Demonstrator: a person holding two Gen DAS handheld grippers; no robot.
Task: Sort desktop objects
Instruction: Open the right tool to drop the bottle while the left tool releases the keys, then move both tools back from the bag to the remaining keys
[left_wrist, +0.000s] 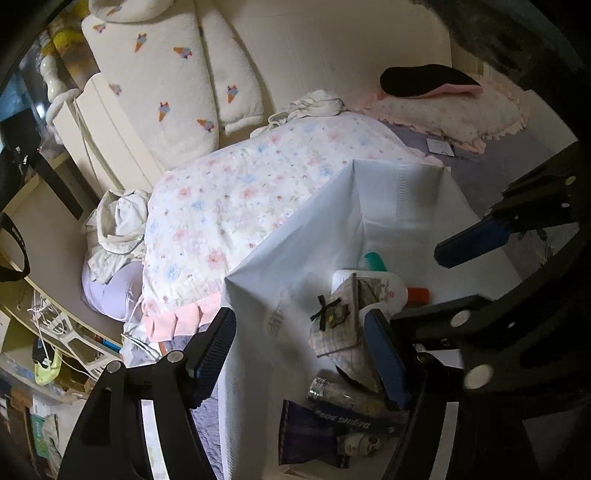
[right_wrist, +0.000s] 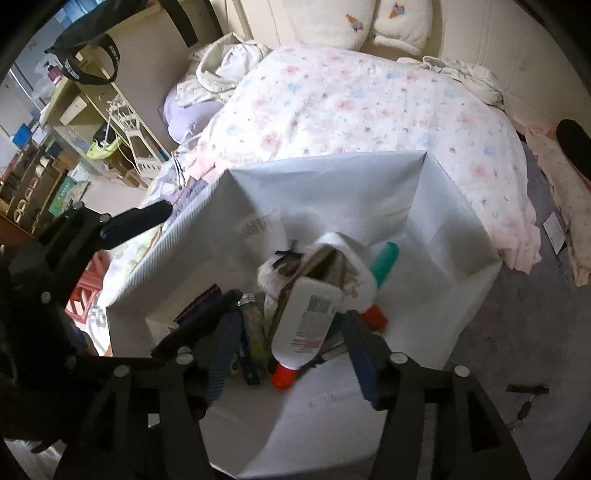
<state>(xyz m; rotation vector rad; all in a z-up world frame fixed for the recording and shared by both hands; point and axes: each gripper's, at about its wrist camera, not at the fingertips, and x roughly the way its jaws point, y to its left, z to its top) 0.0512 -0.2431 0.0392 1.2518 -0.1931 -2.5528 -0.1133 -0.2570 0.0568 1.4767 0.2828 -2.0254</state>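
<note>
Most of the sorting looks done: the white box (right_wrist: 436, 236) on the bed already holds a white bottle (right_wrist: 310, 321), a green comb (right_wrist: 386, 258), a checked pouch (left_wrist: 343, 325) and other small things. Your right gripper (right_wrist: 291, 354) stands apart around the bottle without pressing it, and your left gripper (left_wrist: 299, 354) is also apart, with nothing held. I cannot see what is left outside the box.

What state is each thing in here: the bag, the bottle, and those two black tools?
White bag: standing open on the bed, items inside.
White bottle: tilted, orange cap down, between the right tool's fingers, not pressed.
Green comb: lying in the bag.
Left tool: open, holding nothing.
Right tool: open over the bag.
</note>
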